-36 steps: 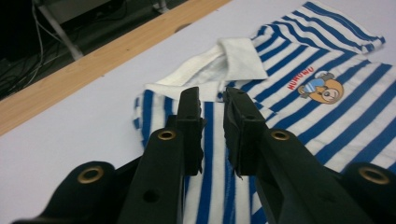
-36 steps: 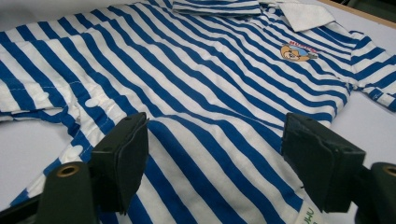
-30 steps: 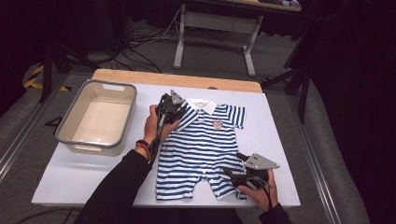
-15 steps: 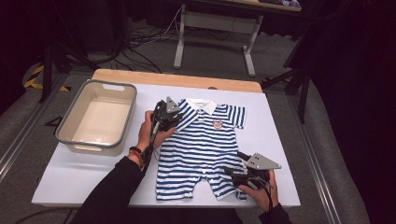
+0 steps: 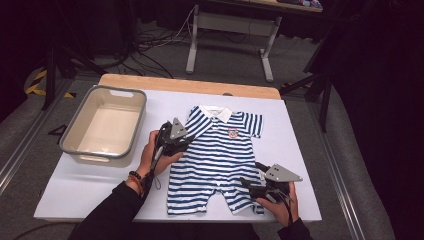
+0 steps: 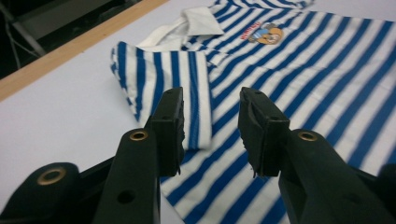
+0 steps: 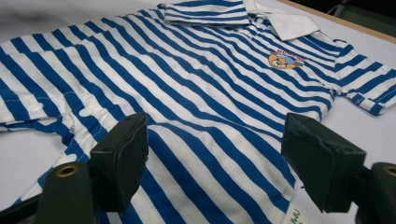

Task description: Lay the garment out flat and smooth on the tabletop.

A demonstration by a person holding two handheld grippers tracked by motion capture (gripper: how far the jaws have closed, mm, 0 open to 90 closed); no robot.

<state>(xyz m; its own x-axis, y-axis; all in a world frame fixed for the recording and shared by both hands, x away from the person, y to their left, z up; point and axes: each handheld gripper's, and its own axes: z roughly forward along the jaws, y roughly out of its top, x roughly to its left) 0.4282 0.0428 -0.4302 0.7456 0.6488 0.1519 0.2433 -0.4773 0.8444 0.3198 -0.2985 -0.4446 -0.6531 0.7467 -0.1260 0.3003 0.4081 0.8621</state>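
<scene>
A blue-and-white striped baby romper [image 5: 218, 159] lies flat on the white worktop [image 5: 300, 145], collar toward 12 o'clock and legs toward 6 o'clock in the high view. One sleeve [image 6: 163, 79] is folded inward over the chest. The left gripper [image 5: 176, 142] sits at the romper's 9 o'clock edge, just beside that folded sleeve; its jaws have just been opening and now stand narrowly apart, with the sleeve's edge lying below the gap and no cloth pinched. The right gripper [image 5: 255, 186] rests at the 5 o'clock corner of the garment, over one leg; its jaws stand wide, striped fabric spread beneath them, nothing gripped. A grey bin [image 5: 106, 125] stands on the worktop at 9 o'clock, well apart from the romper.
</scene>
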